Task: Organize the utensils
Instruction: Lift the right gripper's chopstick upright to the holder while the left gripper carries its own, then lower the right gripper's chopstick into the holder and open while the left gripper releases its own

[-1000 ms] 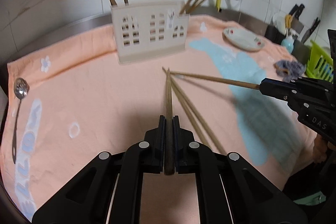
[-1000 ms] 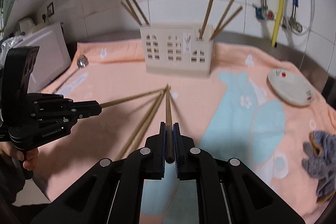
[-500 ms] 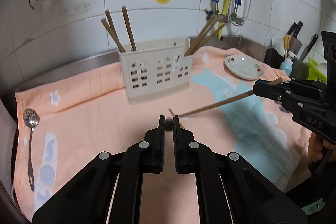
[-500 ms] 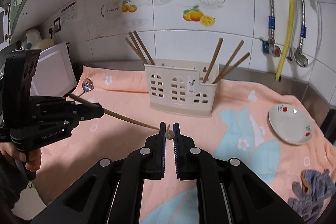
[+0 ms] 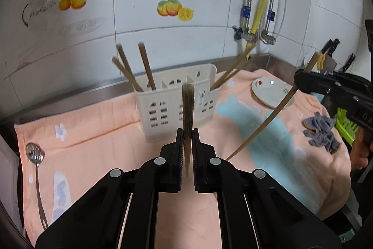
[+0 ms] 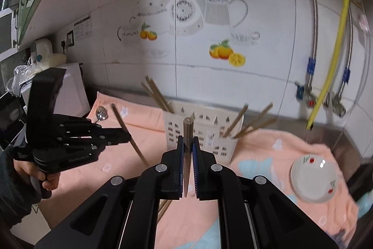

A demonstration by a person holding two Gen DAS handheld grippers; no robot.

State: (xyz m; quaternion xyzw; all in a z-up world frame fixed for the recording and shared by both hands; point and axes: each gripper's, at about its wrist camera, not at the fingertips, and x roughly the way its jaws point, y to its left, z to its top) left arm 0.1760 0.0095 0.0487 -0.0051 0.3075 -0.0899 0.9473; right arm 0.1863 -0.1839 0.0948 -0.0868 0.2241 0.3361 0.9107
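Background items, referenced to the peach towel.

Towel: peach with pale blue motifs and white flowers, spread over a steel counter. On its right part, a white saucer with small red marks; nearer the right edge, a crumpled grey-blue rag. Beyond the right edge, a green rack and knives by the wall. Behind the towel, white tiled wall with orange-fruit decals and teapot outlines; yellow hose and braided steel hoses down to valves. Left of the towel, a white appliance.

No legible text anywhere.
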